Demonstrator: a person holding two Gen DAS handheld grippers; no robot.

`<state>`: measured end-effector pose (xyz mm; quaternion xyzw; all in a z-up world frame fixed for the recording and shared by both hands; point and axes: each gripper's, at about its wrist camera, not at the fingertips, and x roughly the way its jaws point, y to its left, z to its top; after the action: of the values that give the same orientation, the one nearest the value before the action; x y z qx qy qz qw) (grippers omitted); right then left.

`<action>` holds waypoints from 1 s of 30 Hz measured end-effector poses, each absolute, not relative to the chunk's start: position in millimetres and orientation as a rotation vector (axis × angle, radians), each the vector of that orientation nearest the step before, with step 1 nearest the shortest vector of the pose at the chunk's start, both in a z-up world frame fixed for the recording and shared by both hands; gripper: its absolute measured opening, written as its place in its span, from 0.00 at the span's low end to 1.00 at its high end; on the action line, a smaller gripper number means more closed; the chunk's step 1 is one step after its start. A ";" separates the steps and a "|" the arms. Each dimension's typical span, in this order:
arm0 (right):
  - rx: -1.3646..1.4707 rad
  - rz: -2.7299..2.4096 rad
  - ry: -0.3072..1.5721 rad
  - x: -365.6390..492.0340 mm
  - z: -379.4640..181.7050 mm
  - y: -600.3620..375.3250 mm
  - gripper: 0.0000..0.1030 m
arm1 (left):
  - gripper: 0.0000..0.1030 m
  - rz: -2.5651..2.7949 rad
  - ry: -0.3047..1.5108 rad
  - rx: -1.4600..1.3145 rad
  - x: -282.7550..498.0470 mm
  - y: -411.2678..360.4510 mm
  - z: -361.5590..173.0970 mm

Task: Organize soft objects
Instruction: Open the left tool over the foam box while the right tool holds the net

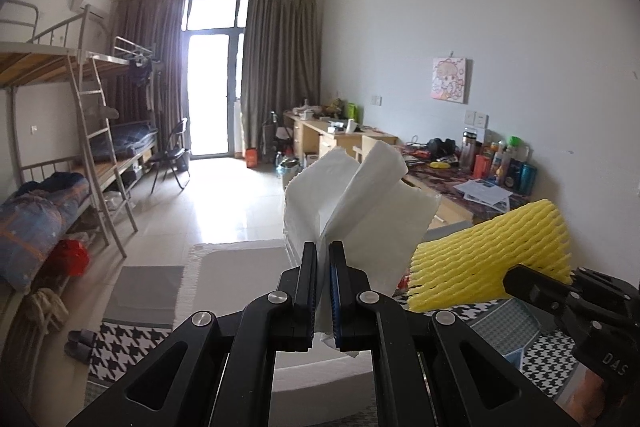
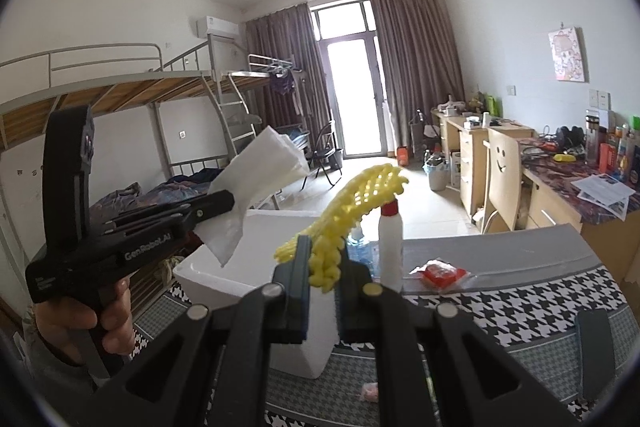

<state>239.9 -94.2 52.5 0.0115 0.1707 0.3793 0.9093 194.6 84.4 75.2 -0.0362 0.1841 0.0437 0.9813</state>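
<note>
— Tissue first: where was it, and what had hold of it?

— The folded white paper tissue (image 1: 352, 203) stood up out of the left gripper (image 1: 323, 291), whose jaws were closed right down on its lower edge, the loose leaves fanning above them. The yellow foam mesh fruit sleeve (image 2: 352, 203) was pinched the same way in the right gripper (image 2: 324, 279), jaws shut on its lower end while the rest arched up and forward. Both pieces were in the air above the counter with its black-and-white houndstooth cloth (image 2: 520, 303), well clear of it.

— Which step would you call that?

— Carrying, I'd say — both soft things were lifted and neither was set down. The open white foam box (image 2: 224, 275) sat on the counter just below and ahead of the grippers, and it looked the likely place for them, though nothing confirmed that.

— And the next move?

— Probably bringing each gripper over the box mouth and lowering before the jaws part. The tissue is limp and could drift on release, so a low drop would suit it. A white bottle with a red cap (image 2: 391, 247) stood just beside the sleeve — worth steering clear of.
</note>
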 end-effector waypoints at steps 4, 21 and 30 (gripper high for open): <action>0.016 0.795 0.357 244.4 53.5 -89.8 0.13 | 0.06 0.109 0.386 -0.077 199.9 87.7 71.3; -0.017 0.815 0.388 252.4 51.2 -71.0 0.13 | 0.06 0.193 0.459 -0.093 220.7 108.9 52.8; -0.036 0.793 0.408 254.7 49.9 -62.4 0.13 | 0.81 0.217 0.489 -0.150 225.7 124.3 44.0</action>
<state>254.7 -62.4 49.9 -0.0172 0.1973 0.3836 0.9020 225.7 124.3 44.0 -0.0742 0.2414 0.1070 0.9616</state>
